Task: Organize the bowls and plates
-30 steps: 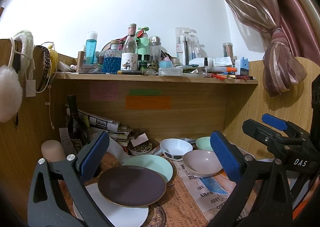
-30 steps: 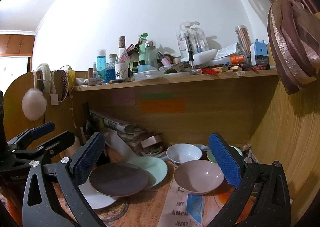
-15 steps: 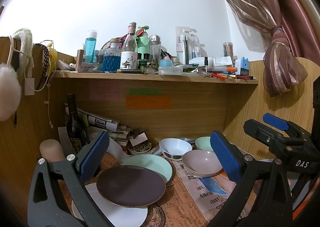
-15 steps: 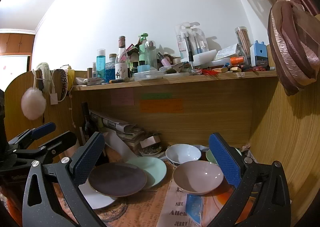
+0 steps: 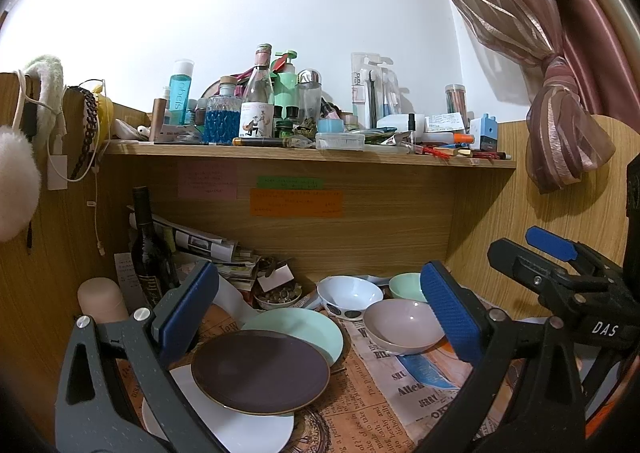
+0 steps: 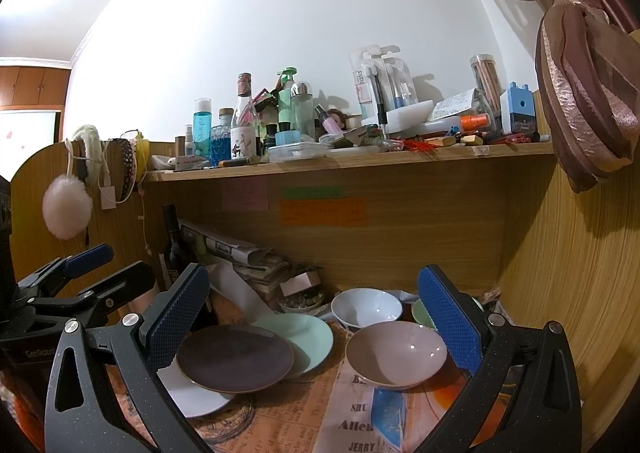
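Jaws, left gripper (image 5: 320,317): spread wide and released, nothing between the blue pads, held above the plates.
Jaws, right gripper (image 6: 314,317): likewise spread wide, gripping nothing, held above the pink bowl and the plates.
Dark plate (image 5: 260,371): brown-purple, lying on top of the other two plates at the left of the tabletop, tilted a little because it rests on their edges.
White plate (image 5: 240,427): lowest and nearest, mostly covered by the dark plate.
Mint plate (image 5: 308,329): behind the dark plate, its near edge tucked under it.
Pink bowl (image 6: 396,353): upright on the newspaper, just right of the plates, apart from them.
White bowl (image 6: 366,307): upright behind the pink bowl, toward the back panel.
Mint bowl (image 5: 406,285): right of the white bowl, partly hidden by a blue pad in both views.
Small dish (image 5: 278,295): at the back, filled with small bits I cannot make out.
Tabletop (image 6: 280,417): covered with printed newspaper sheets.
Dark bottle (image 5: 146,249): upright in the back left corner, beside a heap of folded papers.
Shelf (image 5: 312,155): above the alcove, crowded with bottles, toothbrush packs and pens.
Curtain (image 5: 560,125): tied in a knot at the right.
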`<act>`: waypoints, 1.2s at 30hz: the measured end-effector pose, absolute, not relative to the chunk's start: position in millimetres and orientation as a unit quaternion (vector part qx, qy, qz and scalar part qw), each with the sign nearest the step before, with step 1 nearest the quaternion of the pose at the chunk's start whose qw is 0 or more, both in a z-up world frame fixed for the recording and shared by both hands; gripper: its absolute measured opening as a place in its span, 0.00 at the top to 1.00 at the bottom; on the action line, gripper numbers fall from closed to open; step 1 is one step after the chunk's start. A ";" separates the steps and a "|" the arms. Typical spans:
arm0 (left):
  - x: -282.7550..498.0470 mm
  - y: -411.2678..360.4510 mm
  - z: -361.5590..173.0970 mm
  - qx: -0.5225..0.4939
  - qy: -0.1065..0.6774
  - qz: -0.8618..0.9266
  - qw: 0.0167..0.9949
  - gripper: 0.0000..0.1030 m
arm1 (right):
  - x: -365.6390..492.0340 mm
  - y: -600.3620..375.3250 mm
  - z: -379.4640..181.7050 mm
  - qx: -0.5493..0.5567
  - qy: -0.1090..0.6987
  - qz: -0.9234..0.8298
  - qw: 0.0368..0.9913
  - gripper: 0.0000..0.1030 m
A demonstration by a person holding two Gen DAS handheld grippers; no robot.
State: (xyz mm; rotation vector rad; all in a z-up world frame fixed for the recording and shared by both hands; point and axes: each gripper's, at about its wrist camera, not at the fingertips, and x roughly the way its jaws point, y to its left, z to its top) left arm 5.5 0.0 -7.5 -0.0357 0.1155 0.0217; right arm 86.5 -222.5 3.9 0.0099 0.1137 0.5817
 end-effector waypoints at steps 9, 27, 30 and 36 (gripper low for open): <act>7.7 -0.4 -6.9 -0.021 0.060 0.010 0.998 0.00 | 86.4 -222.4 4.1 0.005 0.056 0.287 0.956 0.00; 20.7 8.6 -16.0 -0.028 0.084 0.016 0.996 0.00 | 93.6 -214.7 -2.4 0.004 0.068 0.289 0.955 0.00; 32.0 17.4 -25.8 -0.030 0.116 0.016 0.993 0.00 | 101.7 -207.8 -11.5 -0.007 0.081 0.290 0.954 0.00; 51.9 45.0 -50.7 -0.044 0.169 0.030 0.984 0.00 | 123.2 -193.6 -37.4 -0.023 0.114 0.299 0.947 0.00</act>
